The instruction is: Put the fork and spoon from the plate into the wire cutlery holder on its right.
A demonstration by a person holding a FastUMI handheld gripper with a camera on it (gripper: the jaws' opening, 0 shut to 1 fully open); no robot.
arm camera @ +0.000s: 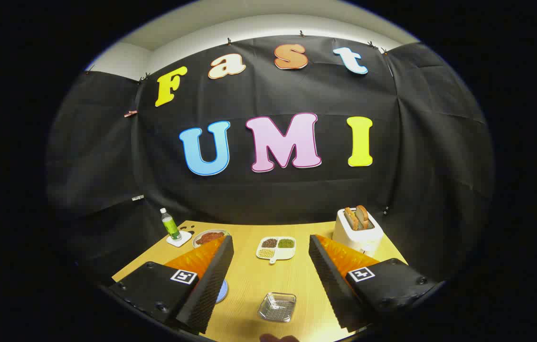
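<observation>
Your wire holder (277,307) sits low between the fingers, a small square basket of thin shiny metal with a perforated floor, resting flat on the pale wooden table (249,280). The plate (221,290) is just a sliver of round bluish rim peeking out from behind your left finger (211,280), so you can't make out the fork or spoon on it from here. Your gripper (271,244) is spread wide, gripping nothing, its ribbed inner faces well apart and clear of the basket. Beyond the fingertips, a white divided dish (276,248) holds three little heaps of grains: dark, green and pale. Out past your right finger stands a boxy white toaster (357,231) with two browned slices poking up. On the other side, a round plate of reddish food (209,237) lies beside a green bottle (170,224) standing upright on a white square coaster (179,238). Black wrinkled cloth backs it all.
</observation>
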